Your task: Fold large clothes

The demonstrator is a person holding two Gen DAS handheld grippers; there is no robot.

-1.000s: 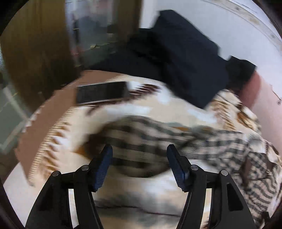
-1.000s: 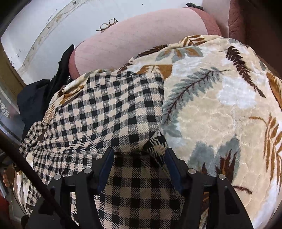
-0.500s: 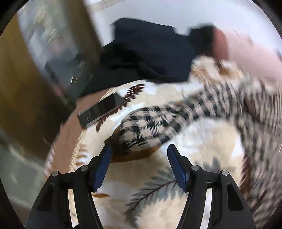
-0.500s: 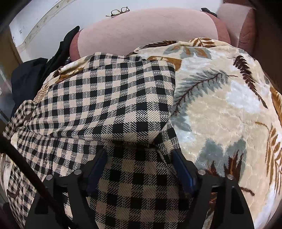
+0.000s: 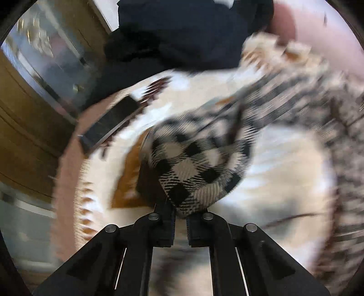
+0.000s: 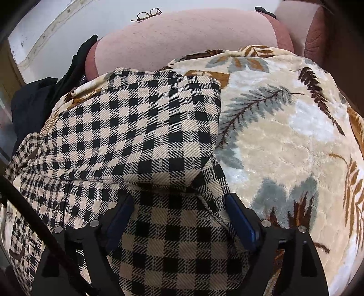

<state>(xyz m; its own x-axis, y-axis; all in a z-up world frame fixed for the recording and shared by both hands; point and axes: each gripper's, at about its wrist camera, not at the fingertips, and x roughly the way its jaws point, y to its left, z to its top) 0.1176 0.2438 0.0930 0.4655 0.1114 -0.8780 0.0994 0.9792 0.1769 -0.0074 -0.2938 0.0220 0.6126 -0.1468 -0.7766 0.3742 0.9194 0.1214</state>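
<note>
A black-and-cream checked shirt (image 6: 141,127) lies on a leaf-patterned blanket (image 6: 284,141). My right gripper (image 6: 179,218) is open, its fingers standing either side of a folded part of the shirt and resting on it. In the blurred left wrist view my left gripper (image 5: 180,216) is shut on the end of the shirt's sleeve (image 5: 193,170), which trails up and right to the rest of the shirt (image 5: 318,102).
A dark phone (image 5: 111,120) lies on the blanket left of the sleeve. Dark clothes (image 5: 182,34) are heaped at the back, also in the right wrist view (image 6: 34,104). A pink cushion (image 6: 186,38) with glasses (image 6: 147,13) behind it borders the blanket. A wooden door (image 5: 25,127) stands at left.
My left gripper moved onto the sleeve end and closed on it; it was open before. My right gripper stayed open over the shirt and shifted only a little.
</note>
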